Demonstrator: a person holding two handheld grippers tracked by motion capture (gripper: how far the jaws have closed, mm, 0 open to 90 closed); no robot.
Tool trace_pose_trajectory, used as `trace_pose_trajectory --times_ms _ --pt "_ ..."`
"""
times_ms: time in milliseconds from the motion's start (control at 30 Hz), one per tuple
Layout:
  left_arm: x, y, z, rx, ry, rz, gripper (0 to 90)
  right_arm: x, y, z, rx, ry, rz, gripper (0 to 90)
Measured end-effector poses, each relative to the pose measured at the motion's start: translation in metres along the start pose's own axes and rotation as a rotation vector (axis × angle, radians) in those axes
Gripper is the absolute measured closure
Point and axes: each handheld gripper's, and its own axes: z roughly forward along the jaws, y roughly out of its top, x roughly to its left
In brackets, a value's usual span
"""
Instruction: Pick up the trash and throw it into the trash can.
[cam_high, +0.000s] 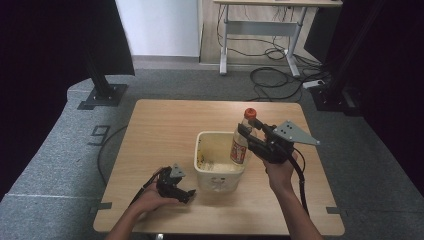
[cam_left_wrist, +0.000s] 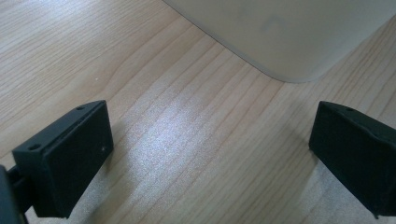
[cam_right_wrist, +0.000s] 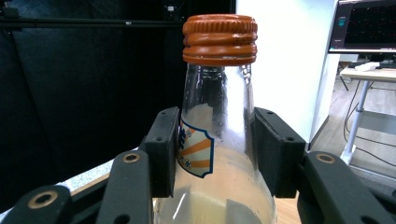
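Over the cream bin (cam_high: 219, 162) mid-table (cam_high: 160, 125), my right gripper (cam_high: 250, 131) clamps the glass bottle (cam_high: 241, 142); its view reveals ribbed orange cap (cam_right_wrist: 219, 39), striped label. My left gripper (cam_high: 186, 192) rests near the front edge, jaws apart.

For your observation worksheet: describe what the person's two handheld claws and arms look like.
Both claws are black. The right claw carries a grey three-cornered plate and trails a black cable; its flat pads sit on arms with brass-coloured rivets. The left claw has blocky rectangular pads. Forearms are bare, with no sleeves.
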Motion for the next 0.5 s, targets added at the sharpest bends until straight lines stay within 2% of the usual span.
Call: trace_pose_trajectory --times_ms 500 --pt "0.0 0.0 0.0 -0.001 0.0 0.001 0.0 0.005 -0.008 0.017 0.028 0.011 0.009 53.4"
